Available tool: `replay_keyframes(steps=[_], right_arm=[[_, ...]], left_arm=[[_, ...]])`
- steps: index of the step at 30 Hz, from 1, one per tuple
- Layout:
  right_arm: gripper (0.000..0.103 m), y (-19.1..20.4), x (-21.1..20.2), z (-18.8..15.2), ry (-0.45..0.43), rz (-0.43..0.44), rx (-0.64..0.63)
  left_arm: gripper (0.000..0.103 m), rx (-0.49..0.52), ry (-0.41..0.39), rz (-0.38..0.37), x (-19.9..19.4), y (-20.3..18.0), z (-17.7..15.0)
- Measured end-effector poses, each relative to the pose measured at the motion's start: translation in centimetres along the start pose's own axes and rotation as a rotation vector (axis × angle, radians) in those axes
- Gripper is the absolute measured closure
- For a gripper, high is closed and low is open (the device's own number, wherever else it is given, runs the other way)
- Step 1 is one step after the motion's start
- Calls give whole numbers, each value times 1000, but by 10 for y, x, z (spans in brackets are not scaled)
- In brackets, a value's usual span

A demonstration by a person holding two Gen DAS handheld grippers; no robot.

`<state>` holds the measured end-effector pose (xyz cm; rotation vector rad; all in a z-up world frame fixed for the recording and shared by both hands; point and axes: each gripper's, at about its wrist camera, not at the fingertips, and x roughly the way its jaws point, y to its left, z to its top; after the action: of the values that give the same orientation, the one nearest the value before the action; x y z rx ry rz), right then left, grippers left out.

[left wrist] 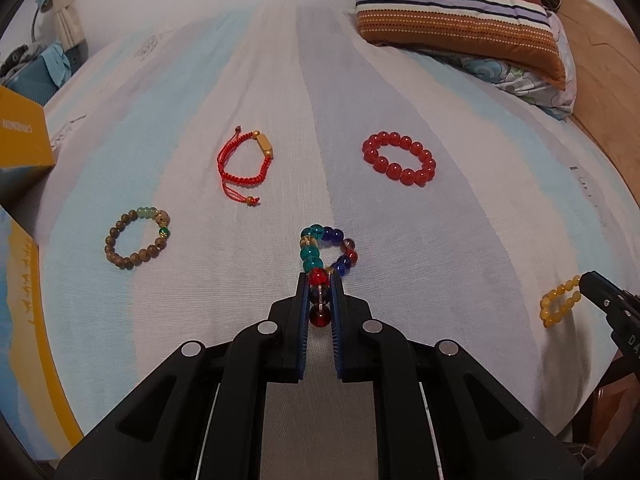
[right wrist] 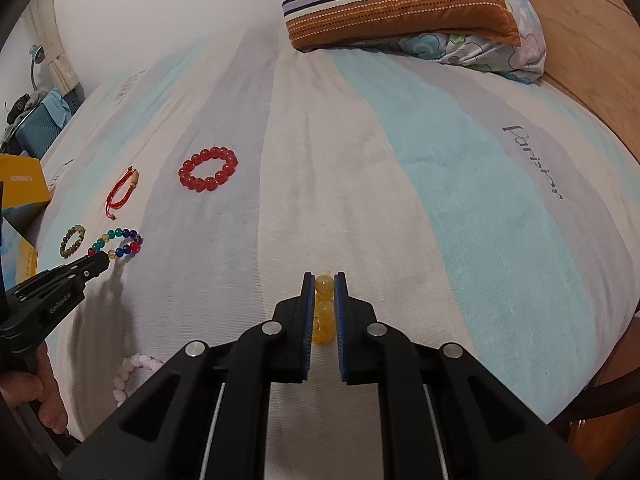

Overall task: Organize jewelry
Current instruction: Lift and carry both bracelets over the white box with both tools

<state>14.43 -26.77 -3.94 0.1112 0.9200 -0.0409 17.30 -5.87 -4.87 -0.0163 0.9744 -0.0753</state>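
Jewelry lies on the striped bed: a multicoloured bead bracelet point(left wrist: 328, 252) is clamped in the left gripper point(left wrist: 320, 280), trailing toward 12 o'clock, a yellow bead bracelet point(right wrist: 323, 308) is pinched in the right gripper point(right wrist: 324, 280), and grey lettering point(right wrist: 534, 162) at 2 o'clock is unclear.

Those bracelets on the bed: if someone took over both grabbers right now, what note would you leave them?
Left gripper: shut on the multicoloured glass-bead bracelet, which trails out on the bedsheet.
Right gripper: shut on the yellow bead bracelet.
Loose on the sheet: red bead bracelet, red cord bracelet, brown wooden-bead bracelet, and a pale pink bracelet near the bed's edge.
A yellow box sits at the left edge; whether it is meant for the jewelry I cannot tell.
Done: two bracelets gripped.
Left: placing those two, then the other four.
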Motion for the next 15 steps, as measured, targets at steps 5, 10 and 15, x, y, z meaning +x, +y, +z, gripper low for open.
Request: replay_keyframes(steps=[5,10,15], right_arm=[[94,3,-4,0,-6,-1,-7],[94,9,-5,2,8,-7,-17],[94,17,-12,7,2,-7,-21]], left_arm=[[94,2,-11,-4,-9,1,0],[94,-2,6,-5,-16,5,0],[94,-2,-9,4,-36,11,2]])
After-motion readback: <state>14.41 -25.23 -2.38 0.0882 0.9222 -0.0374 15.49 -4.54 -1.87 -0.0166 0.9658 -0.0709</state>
